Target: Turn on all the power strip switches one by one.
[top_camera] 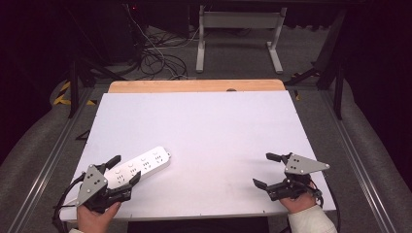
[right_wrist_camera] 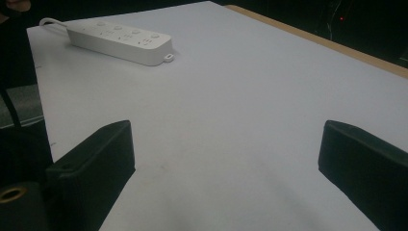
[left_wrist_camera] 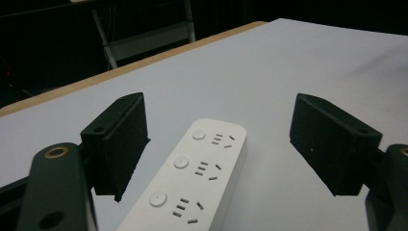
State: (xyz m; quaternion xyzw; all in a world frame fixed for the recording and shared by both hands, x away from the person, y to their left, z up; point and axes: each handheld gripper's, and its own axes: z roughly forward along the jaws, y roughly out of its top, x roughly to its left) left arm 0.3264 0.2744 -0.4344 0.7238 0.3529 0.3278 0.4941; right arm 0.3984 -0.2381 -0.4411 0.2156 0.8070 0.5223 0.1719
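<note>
A white power strip [top_camera: 138, 166] is seen lying flat at the lower left of the worktop [top_camera: 218, 126]. It is judged rigid, light and smooth-sided, best taken across its narrow width. It is straddled by the wide-spread fingers of the left gripper [top_camera: 125, 168], untouched. The right gripper [top_camera: 266, 170], fingers wide and empty, is held well apart at lower right. Nothing is seen blocking the way.
</note>
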